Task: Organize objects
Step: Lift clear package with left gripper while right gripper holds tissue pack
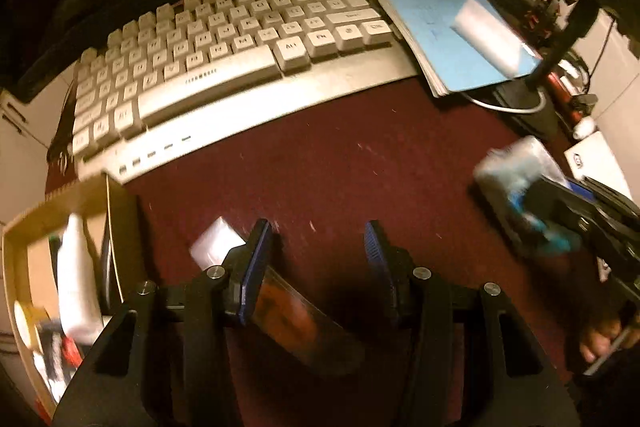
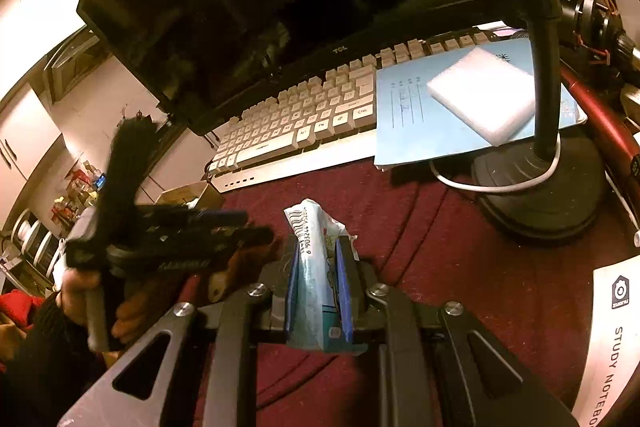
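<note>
We pinch a blue-and-white packet in our right gripper above the red mat, our left gripper spread and empty, seemingly bound for the cardboard box at near left.

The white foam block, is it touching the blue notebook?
Touching. The right wrist view shows the white foam block lying flat on the blue notebook, with no gap beneath it.

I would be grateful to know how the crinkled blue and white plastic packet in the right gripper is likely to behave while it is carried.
The crinkled blue and white plastic packet, pinched in the right gripper, is probably soft: its wrapper folds and creases above the pads. It looks light, since its free end stands unsupported. The glossy film may be slippery, so it might slide if the grip loosens.
</note>
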